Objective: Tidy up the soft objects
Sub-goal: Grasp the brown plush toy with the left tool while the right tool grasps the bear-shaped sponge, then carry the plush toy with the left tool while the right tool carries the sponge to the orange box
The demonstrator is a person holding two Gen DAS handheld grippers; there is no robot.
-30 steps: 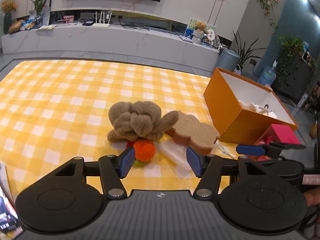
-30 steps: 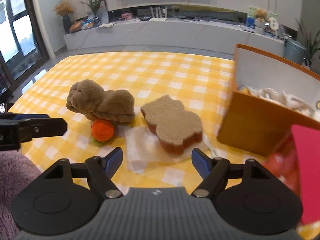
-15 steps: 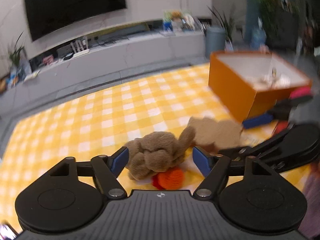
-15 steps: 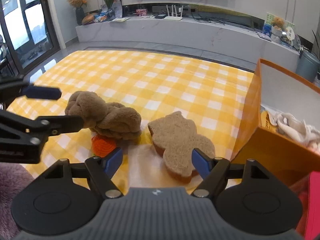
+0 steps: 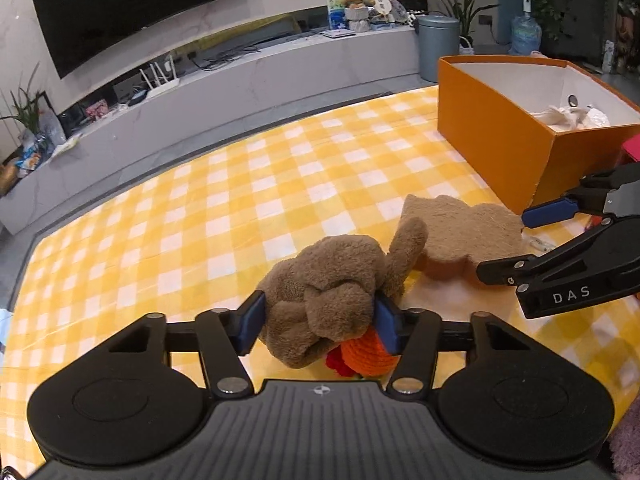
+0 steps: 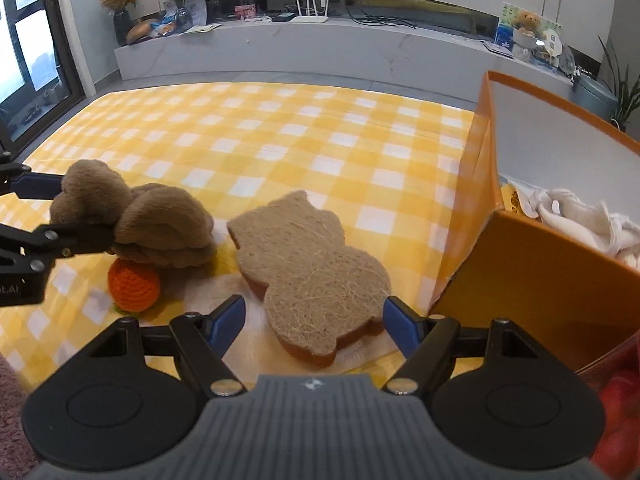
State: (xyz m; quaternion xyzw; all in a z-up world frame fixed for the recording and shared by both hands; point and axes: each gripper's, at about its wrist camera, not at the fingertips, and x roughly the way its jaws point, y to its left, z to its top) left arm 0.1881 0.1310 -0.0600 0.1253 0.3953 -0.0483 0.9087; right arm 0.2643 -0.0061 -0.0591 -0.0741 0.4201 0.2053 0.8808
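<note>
A knotted brown plush toy [image 5: 332, 292] lies on the yellow checked tablecloth [image 5: 224, 208], over an orange crocheted ball [image 5: 366, 356]. My left gripper [image 5: 318, 326] has its blue pads on both sides of the plush, touching it. The plush [image 6: 140, 220] and ball [image 6: 134, 286] also show in the right wrist view. A bear-shaped brown fibre sponge [image 6: 312, 272] lies beside them. My right gripper [image 6: 314, 322] is open, its jaws either side of the sponge's near end, not touching. An orange box [image 5: 532, 136] holds white cloth items [image 6: 576, 216].
White tissue paper [image 5: 436, 300] lies under the sponge. A red object [image 6: 616, 404] sits at the right edge, by the box. A purple fuzzy item [image 6: 10, 396] is at the lower left of the right wrist view. A TV bench [image 6: 320, 44] stands beyond the table.
My left gripper moved forward and closed around the brown plush, which was ahead of the open jaws before. My right gripper advanced toward the sponge and stayed open.
</note>
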